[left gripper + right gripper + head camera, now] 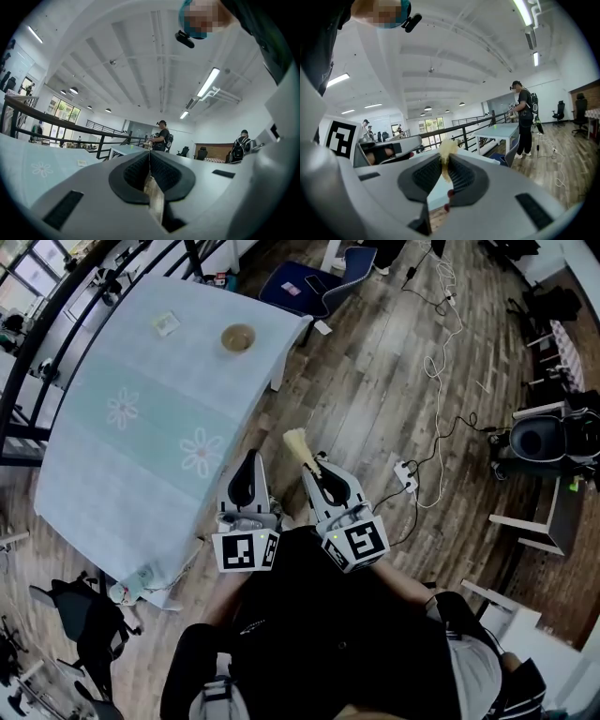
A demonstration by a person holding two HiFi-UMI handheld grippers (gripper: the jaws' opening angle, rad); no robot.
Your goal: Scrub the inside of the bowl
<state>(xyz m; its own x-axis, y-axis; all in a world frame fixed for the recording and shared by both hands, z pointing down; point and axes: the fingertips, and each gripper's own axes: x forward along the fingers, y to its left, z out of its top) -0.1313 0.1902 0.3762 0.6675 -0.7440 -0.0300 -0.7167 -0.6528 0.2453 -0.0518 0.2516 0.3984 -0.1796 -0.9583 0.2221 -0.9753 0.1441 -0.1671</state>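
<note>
The long bench [122, 442] under its pale blue daisy cloth runs from about nine o'clock up to eleven o'clock of the person, who stands off its near corner on the wooden floor [394, 390]. Both tools are held close to the body and pointing up and out into the room, not down at the bench.

The left hand-held gripper [250, 461] has its ribbed pads pressed together with nothing between them. The right hand-held gripper [315, 471] is clamped on the stem of a scrub brush [299, 443], whose pale yellow tuft sticks out past the jaw tips toward twelve o'clock.

The bowl [237, 337], small and tan, sits at the far end of the bench, around eleven o'clock and well apart from both tools. A little flat packet [166, 323] lies to its left, near but not touching.

As I read it, the scrubbing hasn't begun: the brush is in hand, and that is all that's done. What's left is to walk up to the bowl, probably steady it with the free tool, and work the bristles round the inside.
</note>
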